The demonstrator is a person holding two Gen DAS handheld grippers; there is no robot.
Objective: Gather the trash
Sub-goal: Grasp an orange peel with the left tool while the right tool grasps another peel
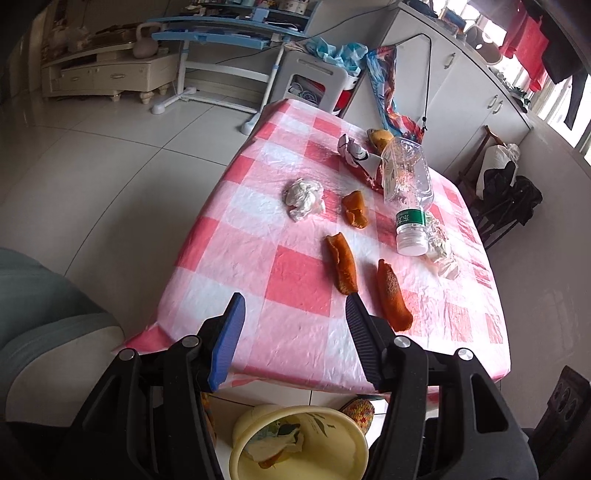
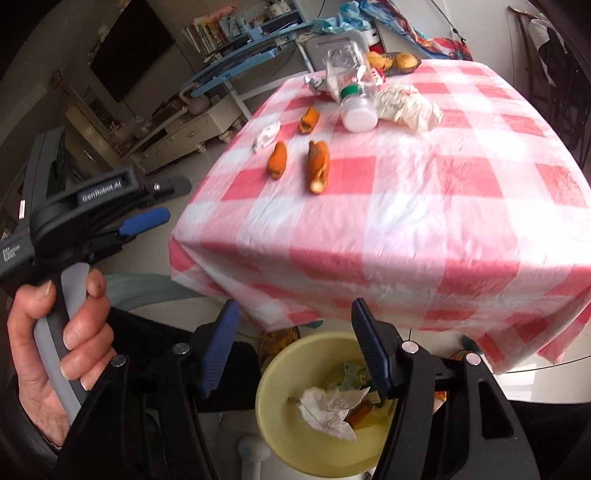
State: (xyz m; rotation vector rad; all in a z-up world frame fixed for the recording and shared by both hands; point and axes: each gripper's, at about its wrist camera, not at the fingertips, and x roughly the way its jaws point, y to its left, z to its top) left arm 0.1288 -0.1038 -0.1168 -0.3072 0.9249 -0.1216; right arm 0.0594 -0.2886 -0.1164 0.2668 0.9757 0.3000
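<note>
Beyond the table you see a pink kettlebell (image 1: pixel 146 40) sitting on a cream low cabinet (image 1: pixel 107 75), with a blue-and-white desk (image 1: pixel 221 33) beside it. A white cupboard run (image 1: pixel 465 85) lines the far wall, red clothes (image 1: pixel 526 48) hang at the window, and a dark television (image 2: pixel 131 48) hangs above the low cabinet.

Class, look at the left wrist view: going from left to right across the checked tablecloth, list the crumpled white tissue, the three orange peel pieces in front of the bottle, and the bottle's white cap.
crumpled white tissue → peel strip → curled peel → long peel → bottle's white cap
</note>
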